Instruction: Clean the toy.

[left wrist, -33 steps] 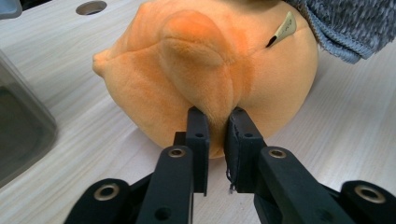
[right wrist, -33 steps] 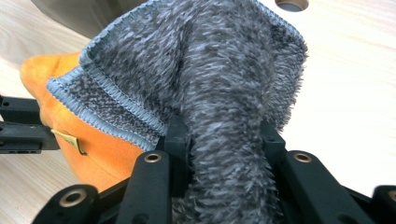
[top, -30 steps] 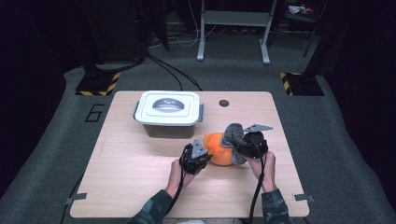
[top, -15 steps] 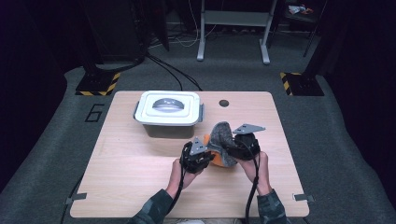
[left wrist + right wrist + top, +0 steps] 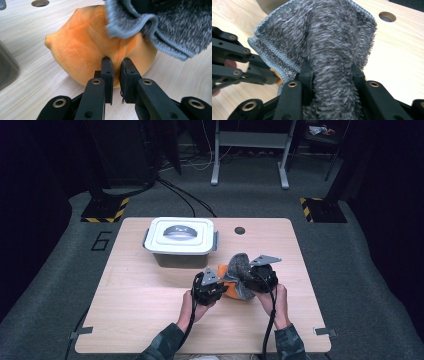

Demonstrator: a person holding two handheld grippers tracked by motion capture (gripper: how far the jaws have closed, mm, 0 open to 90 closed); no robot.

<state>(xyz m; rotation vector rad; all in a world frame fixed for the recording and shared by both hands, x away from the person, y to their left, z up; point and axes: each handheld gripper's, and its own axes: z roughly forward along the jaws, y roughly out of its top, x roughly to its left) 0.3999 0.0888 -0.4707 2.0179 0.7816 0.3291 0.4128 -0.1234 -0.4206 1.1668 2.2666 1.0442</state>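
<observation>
High view: wooden table [image 5: 125, 320], lidded white box [image 5: 181, 241] upper left of centre. Orange plush [image 5: 87, 47] at centre, pointed end toward frame left, pinched by left gripper [image 5: 116, 61]. Right gripper [image 5: 332, 72] clamps grey fuzzy cloth [image 5: 324, 37], bunched upright, draped over the plush.

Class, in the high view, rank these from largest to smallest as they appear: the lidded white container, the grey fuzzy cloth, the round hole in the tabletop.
1. Lidded white container
2. Grey fuzzy cloth, partly hidden by the right gripper
3. Round hole
</observation>
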